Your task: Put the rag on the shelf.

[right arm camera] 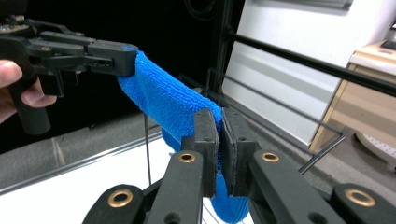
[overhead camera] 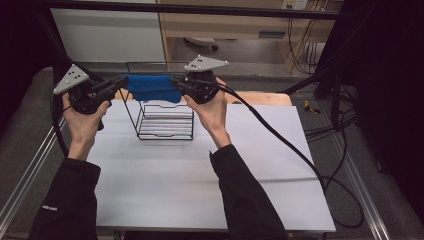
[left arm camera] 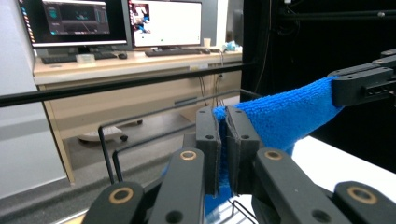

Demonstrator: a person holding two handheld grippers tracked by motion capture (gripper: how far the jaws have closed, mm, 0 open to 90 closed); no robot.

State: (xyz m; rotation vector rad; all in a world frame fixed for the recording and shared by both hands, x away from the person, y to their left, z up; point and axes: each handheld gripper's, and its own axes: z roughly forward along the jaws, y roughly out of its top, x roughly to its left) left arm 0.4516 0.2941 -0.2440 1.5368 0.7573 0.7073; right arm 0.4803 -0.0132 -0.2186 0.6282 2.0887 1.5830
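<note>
White surface (overhead camera: pixel 200 175) carries a black wire rack (overhead camera: pixel 165 120); above it a blue cloth (overhead camera: pixel 150 87) stretches sideways, left gripper (overhead camera: pixel 117 85) and right gripper (overhead camera: pixel 181 86) each clenched on one end.

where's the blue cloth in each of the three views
High view: blue cloth upper centre, stretched between both grippers above the wire rack.
Left gripper view: centre to right, clamped in the near jaws.
Right gripper view: upper left to centre, clamped likewise.
Shared landmark: the wire rack.
</note>
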